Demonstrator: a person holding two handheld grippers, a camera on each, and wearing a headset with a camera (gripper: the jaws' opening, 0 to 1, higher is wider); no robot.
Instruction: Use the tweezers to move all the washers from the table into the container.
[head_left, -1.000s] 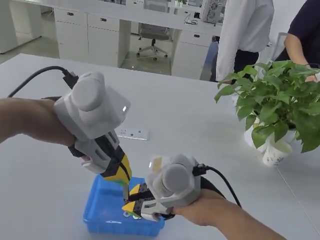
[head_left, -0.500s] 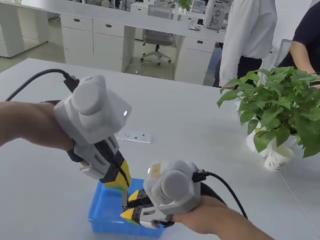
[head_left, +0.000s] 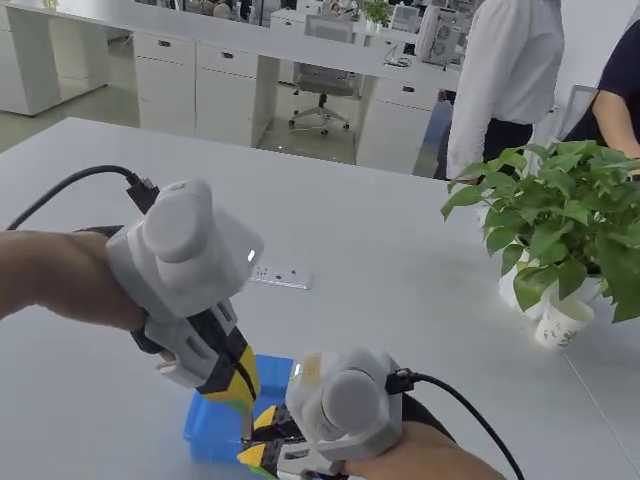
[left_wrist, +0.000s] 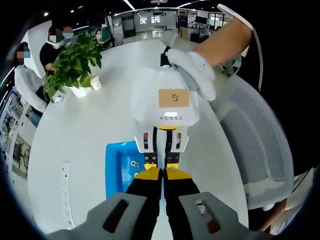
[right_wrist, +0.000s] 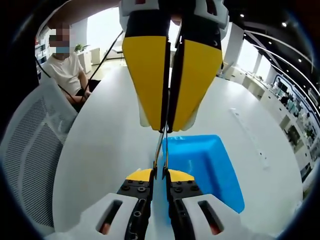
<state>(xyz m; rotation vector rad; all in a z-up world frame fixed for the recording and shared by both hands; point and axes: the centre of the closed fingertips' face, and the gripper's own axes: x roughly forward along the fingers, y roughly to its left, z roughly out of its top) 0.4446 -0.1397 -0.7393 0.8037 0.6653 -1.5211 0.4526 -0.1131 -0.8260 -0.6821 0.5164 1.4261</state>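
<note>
Our left hand-held gripper (head_left: 238, 376) clamps the tweezers (right_wrist: 161, 150). Our right hand-held gripper (right_wrist: 161, 175) pinches narrowly on their tips, above the blue container (head_left: 212, 432) on the worktop (head_left: 400, 280).

I am in an office. My big white table (head_left: 400, 250) stands in a wide, bright room. Behind it are rows of white desks with drawers (head_left: 165, 80) and a rolling desk chair (head_left: 322, 85). A white plug strip (head_left: 280, 277) lies on the table. A green plant in a pot (head_left: 560, 210) stands by a paper cup (head_left: 558, 322). A person in a white shirt (head_left: 505, 75) stands at the far side. A grey mesh chair (left_wrist: 260, 150) is close to me.
</note>
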